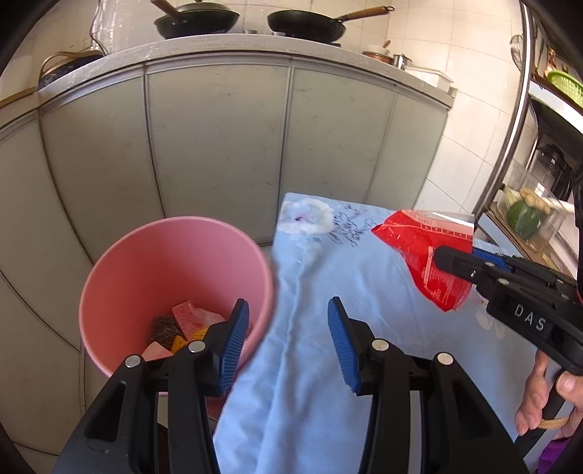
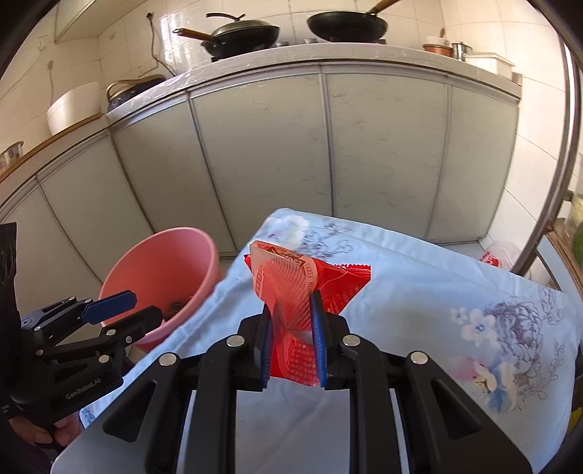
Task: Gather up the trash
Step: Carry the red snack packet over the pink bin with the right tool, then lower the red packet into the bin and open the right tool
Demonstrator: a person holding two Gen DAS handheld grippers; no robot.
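With one red wrapper (image 2: pixel 291 310) pinched between its jaws, right gripper (image 2: pixel 293 339) holds it lifted above the cloth-covered tabletop (image 2: pixel 419 291); left gripper (image 1: pixel 288 342) jaws spread, nothing between them, near the one pink bin (image 1: pixel 175 262), several scraps inside; two pans (image 2: pixel 240 34) on the counter behind

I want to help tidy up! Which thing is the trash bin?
Find the table with the light blue flowered cloth. Off its left edge, on the floor before the grey cabinets, stands the pink bucket. It is the only pink tub, with scraps inside.
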